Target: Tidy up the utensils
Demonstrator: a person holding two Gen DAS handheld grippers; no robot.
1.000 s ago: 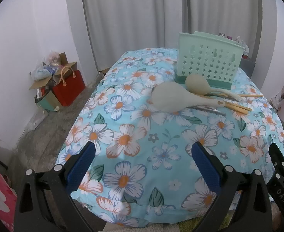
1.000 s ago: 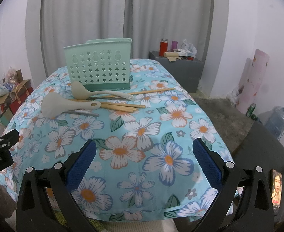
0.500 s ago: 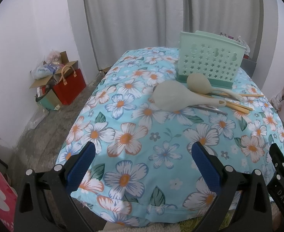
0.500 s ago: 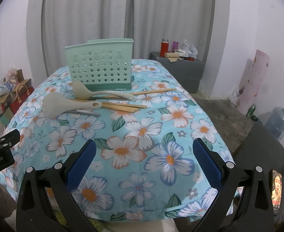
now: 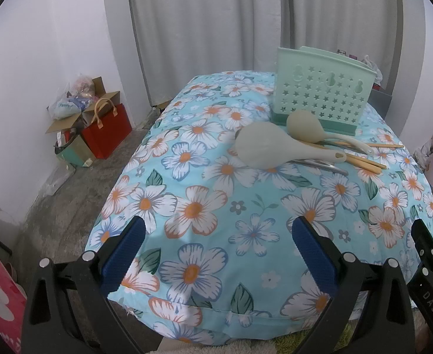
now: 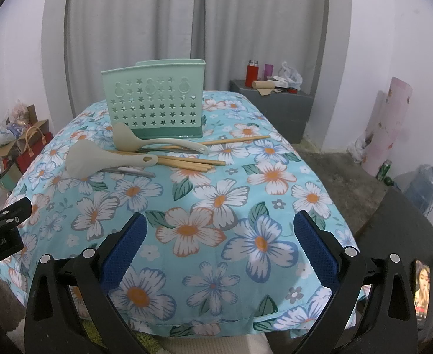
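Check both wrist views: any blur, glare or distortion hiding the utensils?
Left wrist view: sharp, even soft light, strong fisheye bending; pale spoons and green holder read clearly. Right wrist view: equally sharp, no glare; chopsticks distinct, open right tongs cast faint shadows.

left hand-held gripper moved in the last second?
Yes, slightly. In the left wrist view the green utensil holder has drifted right and a little down in frame, so the left hand-held gripper panned slightly left, jaws open.
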